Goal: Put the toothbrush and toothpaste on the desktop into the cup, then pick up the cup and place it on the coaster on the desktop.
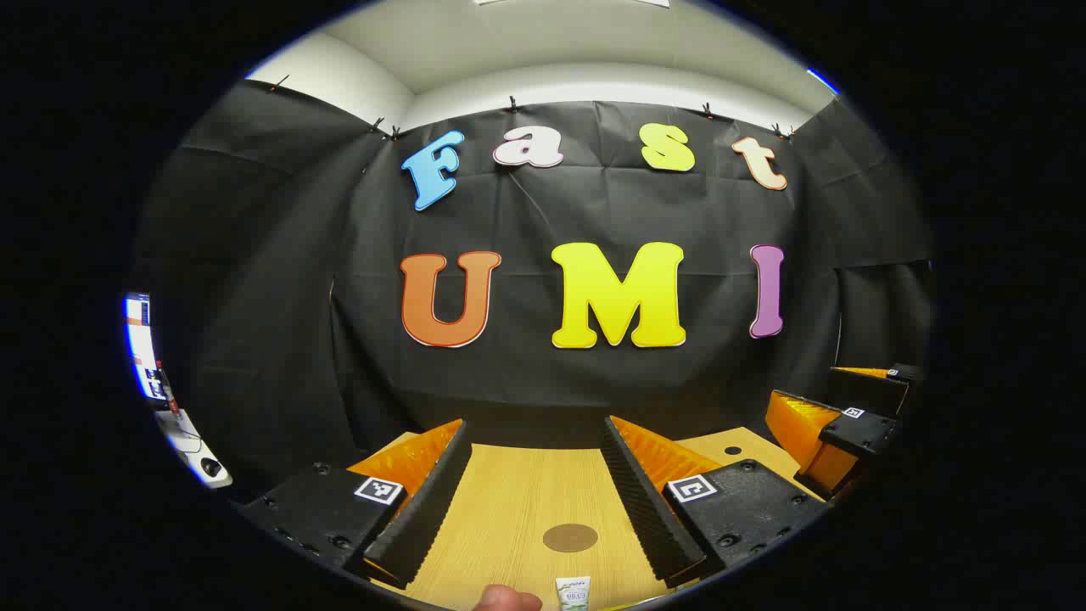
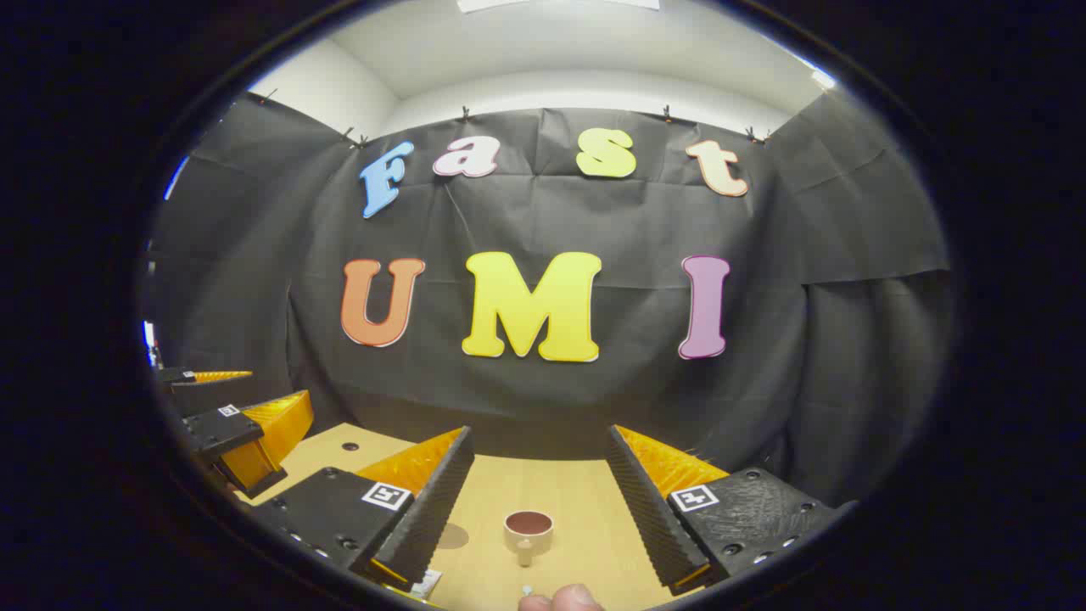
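between the spread fingers of the left claw (image 1: 536, 492), in the left gripper view, the wooden surface (image 1: 509, 501) carried the flat round coaster (image 1: 570, 537), and just nearer the camera the toothpaste (image 1: 573, 592) stood at the bottom edge, its long axis running roughly toward the camera and its wide end toward the coaster; the rest of it was cut off. a fingertip (image 1: 506, 599) showed at the bottom edge just left of the tube. off to the right of that view the other claw (image 1: 836, 424) hung above the surface, its fingers apart. in the right gripper view the right claw (image 2: 536, 484) was likewise spread wide and held nothing, and between its fingers the cup (image 2: 528, 532) stood upright on the surface (image 2: 577, 509), mouth up, its handle pointing toward the camera. the coaster (image 2: 452, 536) lay left of the cup, partly hidden behind the claw's left finger. a fingertip (image 2: 564, 599) showed at the bottom edge. the left claw (image 2: 242, 424) appeared at the far left of that view, open too. i could not tell where the toothbrush lay.
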The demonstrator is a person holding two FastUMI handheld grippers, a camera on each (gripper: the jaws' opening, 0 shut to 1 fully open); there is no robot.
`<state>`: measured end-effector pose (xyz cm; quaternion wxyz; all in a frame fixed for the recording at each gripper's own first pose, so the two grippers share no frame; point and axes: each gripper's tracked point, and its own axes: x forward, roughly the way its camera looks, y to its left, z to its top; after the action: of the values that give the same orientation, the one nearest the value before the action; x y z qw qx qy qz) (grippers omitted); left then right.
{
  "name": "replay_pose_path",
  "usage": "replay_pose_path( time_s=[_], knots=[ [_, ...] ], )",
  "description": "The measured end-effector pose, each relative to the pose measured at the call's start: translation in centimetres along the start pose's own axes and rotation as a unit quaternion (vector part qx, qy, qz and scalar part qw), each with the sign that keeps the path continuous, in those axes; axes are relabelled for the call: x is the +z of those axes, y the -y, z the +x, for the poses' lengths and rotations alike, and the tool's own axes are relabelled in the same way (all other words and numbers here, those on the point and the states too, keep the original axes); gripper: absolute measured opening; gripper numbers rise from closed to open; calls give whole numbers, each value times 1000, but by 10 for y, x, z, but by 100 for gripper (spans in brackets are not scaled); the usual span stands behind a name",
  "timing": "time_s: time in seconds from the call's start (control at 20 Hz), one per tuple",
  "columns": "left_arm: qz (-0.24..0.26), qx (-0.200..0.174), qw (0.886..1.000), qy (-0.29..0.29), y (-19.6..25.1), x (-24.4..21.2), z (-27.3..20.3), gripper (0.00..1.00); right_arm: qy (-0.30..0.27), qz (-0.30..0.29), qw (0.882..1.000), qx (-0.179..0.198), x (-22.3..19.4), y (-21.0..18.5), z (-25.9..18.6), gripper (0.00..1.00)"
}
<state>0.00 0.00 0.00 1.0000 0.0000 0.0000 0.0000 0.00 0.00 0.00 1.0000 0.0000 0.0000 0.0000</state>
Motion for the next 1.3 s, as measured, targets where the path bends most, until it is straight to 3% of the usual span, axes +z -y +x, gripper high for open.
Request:
replay_pose_path(
  time_s=[1.3],
  knots=[
    [5,-22,1000,-17,21,-10,1,97,-8,4,1000,-17,-4,12,-2,95]
  ],
)
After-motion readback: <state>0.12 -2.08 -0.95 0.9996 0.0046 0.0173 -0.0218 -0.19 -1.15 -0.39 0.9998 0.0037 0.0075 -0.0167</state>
